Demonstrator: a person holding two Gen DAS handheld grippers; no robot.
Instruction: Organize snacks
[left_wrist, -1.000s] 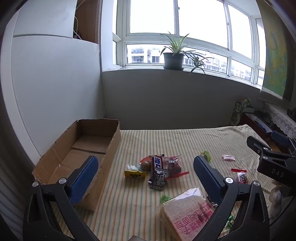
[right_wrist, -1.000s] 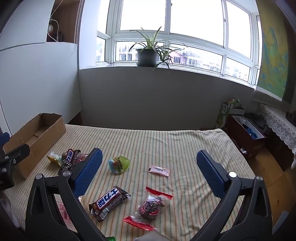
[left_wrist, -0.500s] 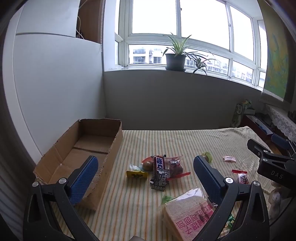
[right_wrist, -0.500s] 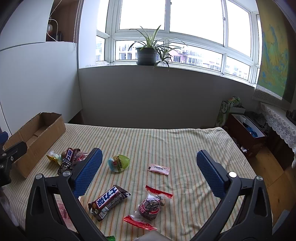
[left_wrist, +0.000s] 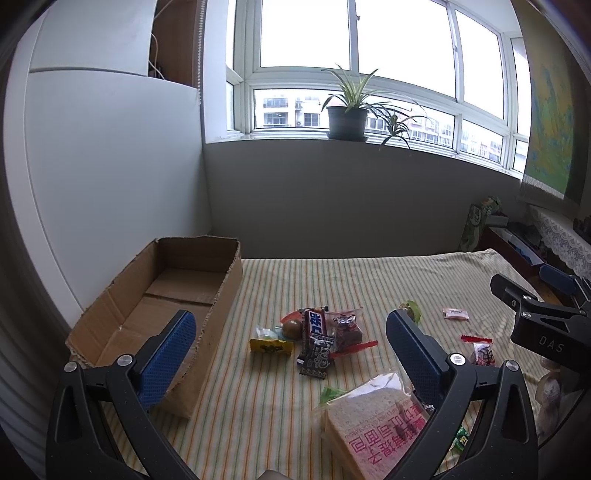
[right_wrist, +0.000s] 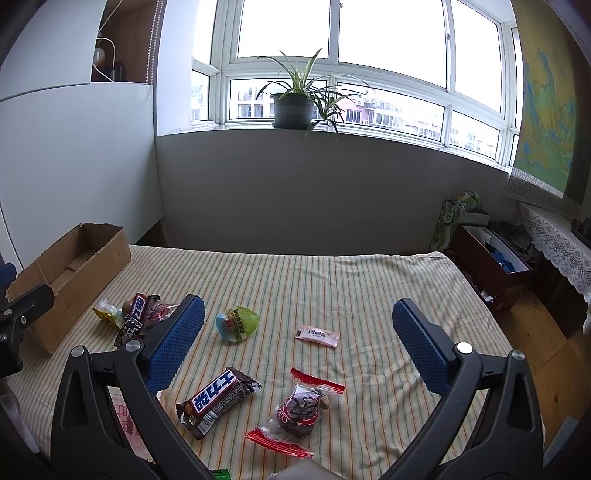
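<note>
An empty cardboard box (left_wrist: 173, 295) lies at the left of the striped cloth; it also shows in the right wrist view (right_wrist: 74, 266). A small heap of snacks (left_wrist: 317, 332) lies beside it, and a bagged bread slice (left_wrist: 376, 417) lies near me. My left gripper (left_wrist: 291, 354) is open and empty above them. My right gripper (right_wrist: 299, 339) is open and empty above a chocolate bar (right_wrist: 218, 398), a red-ended sweet (right_wrist: 299, 410), a green egg toy (right_wrist: 238, 323) and a pink sachet (right_wrist: 317, 335).
The striped cloth (right_wrist: 332, 280) covers a bed-like surface that ends at a grey wall below the window with a potted plant (right_wrist: 295, 103). A white wall stands left of the box. A dark crate (right_wrist: 491, 262) and wooden floor lie to the right.
Both grippers have shifted slightly; the views have tilted up a little. Both stay open and empty. No snack has moved.
</note>
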